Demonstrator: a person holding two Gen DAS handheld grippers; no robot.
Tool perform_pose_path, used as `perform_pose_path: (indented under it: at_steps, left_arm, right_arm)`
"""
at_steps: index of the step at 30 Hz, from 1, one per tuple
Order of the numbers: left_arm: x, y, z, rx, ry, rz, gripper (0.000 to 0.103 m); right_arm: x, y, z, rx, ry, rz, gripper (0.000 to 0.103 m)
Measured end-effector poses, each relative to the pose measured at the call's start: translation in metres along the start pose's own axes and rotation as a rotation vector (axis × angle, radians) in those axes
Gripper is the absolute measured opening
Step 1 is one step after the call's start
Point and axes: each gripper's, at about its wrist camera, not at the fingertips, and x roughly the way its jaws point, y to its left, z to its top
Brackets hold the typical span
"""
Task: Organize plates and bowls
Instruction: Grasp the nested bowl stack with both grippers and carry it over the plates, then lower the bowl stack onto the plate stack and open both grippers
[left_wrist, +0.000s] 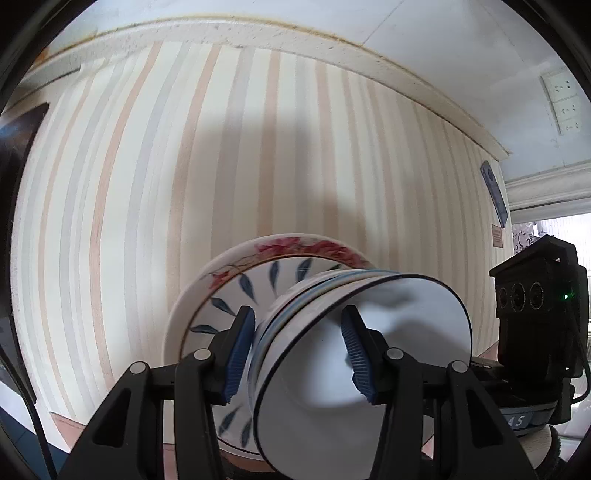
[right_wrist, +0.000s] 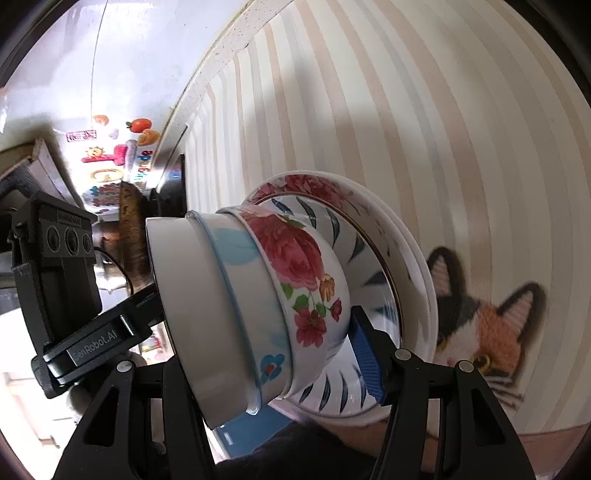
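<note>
Against the striped wall (left_wrist: 147, 166): stacked bowls (right_wrist: 236, 306) on plates (right_wrist: 388, 258)
Left gripper (left_wrist: 299, 354): clamps the bowls' rim
Right gripper (right_wrist: 266, 369): grips the stack
Far right: cat picture (right_wrist: 487, 325)

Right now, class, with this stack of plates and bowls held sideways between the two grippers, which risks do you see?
1. The nested bowls lie tipped on their side against the leaf-pattern plate; they could slide apart.
2. The left gripper spans the bowl rims with its fingers only on edges, so slip seems possible.
3. The right gripper has one finger hidden; its hold cannot be confirmed.
</note>
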Motion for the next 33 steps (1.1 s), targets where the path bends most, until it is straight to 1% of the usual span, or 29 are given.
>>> perform_pose_path:
  at_steps: [2,9,14,19,23,26,28,33]
  left_arm:
    - [-0.001,0.004,0.002,0.008,-0.015,0.007,0.044]
    - [-0.001,0.006,0.006,0.025,-0.027,0.013,0.044]
    - [-0.003,0.007,0.004,0.047,-0.032,0.010,0.044]
    - [-0.006,0.004,-0.001,0.073,-0.049,0.035,0.044]
    - [-0.012,0.003,-0.004,0.091,-0.067,0.053,0.044]
    - [-0.019,0.000,-0.009,0.110,-0.100,0.084,0.044]
    - [-0.028,-0.002,-0.014,0.122,-0.131,0.105,0.044]
    - [-0.050,-0.005,-0.025,0.154,-0.214,0.188,0.045]
  right_arm:
    - [0.003,-0.001,0.002,0.010,-0.002,0.011,0.061]
    - [0.013,0.009,0.007,0.005,-0.010,-0.008,0.061]
    - [0.012,0.002,0.002,0.014,-0.007,-0.013,0.061]
    - [0.013,0.003,0.001,0.021,-0.003,-0.025,0.061]
    - [0.008,0.008,-0.001,0.004,-0.018,-0.060,0.061]
    - [-0.003,0.016,-0.004,-0.020,-0.050,-0.089,0.061]
    - [-0.014,0.024,-0.007,-0.045,-0.085,-0.120,0.061]
    - [-0.040,0.049,-0.022,-0.124,-0.161,-0.233,0.062]
